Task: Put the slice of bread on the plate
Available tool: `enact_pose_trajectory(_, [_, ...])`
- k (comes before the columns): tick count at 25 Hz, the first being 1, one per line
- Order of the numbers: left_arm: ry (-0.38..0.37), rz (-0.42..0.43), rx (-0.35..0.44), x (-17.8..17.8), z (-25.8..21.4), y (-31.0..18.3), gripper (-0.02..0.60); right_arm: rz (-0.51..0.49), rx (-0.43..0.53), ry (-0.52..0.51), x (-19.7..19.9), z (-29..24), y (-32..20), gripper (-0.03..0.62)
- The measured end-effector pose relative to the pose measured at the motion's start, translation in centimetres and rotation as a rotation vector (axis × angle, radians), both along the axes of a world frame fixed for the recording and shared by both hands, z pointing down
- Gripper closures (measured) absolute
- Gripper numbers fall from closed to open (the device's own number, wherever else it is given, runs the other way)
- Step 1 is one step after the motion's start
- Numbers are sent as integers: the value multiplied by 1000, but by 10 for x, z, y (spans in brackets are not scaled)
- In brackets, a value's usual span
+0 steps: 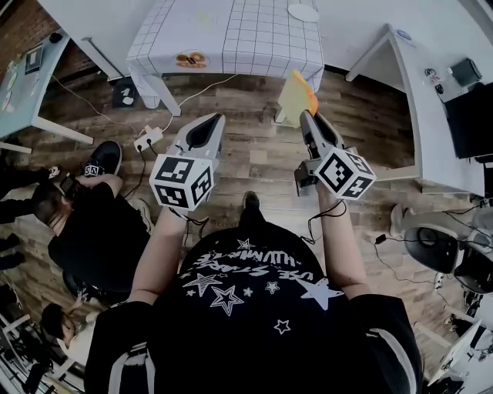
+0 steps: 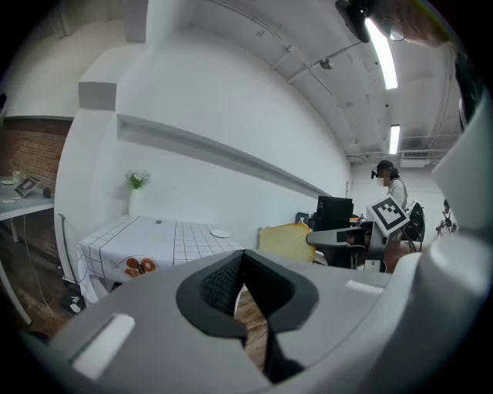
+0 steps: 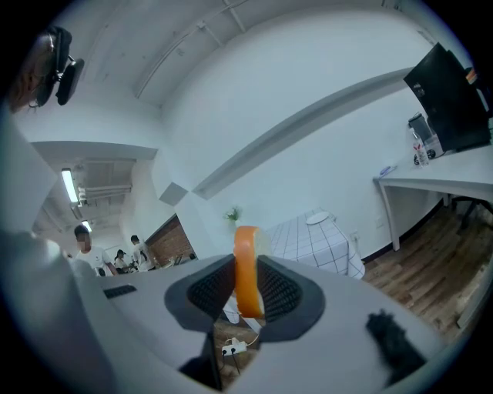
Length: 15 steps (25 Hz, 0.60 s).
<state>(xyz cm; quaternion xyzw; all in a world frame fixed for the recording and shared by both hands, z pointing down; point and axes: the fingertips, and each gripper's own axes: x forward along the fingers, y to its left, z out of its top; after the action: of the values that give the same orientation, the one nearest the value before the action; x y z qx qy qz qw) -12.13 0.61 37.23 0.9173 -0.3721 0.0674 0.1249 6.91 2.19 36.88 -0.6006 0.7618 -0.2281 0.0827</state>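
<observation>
Bread first: in the head view the slice of bread [image 1: 296, 96] stands on edge in the right gripper [image 1: 306, 117], held out over the wooden floor [image 1: 254, 154] and short of the table [image 1: 231, 46] with the checked cloth. The plate [image 1: 303, 12] lies near that table's far right corner, well apart from the slice. The left gripper [image 1: 206, 127] is held out beside the right one and carries nothing. In the left gripper view its pads meet at the tips with nothing between them; the slice [image 2: 286, 242] shows beyond them to the right, and the plate [image 2: 220, 233] sits on the table behind. In the right gripper view the jaws clamp the slice [image 3: 246, 269], seen edge-on with its orange crust upright between the pads, and the plate [image 3: 316, 218] shows ahead on the table, to the right.
</observation>
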Motion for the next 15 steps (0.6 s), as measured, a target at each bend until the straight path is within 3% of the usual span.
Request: enact_pose_trajectory(15, [-33, -47, 19, 68, -2, -61, 572, -56, 20, -47, 63, 3, -77, 500])
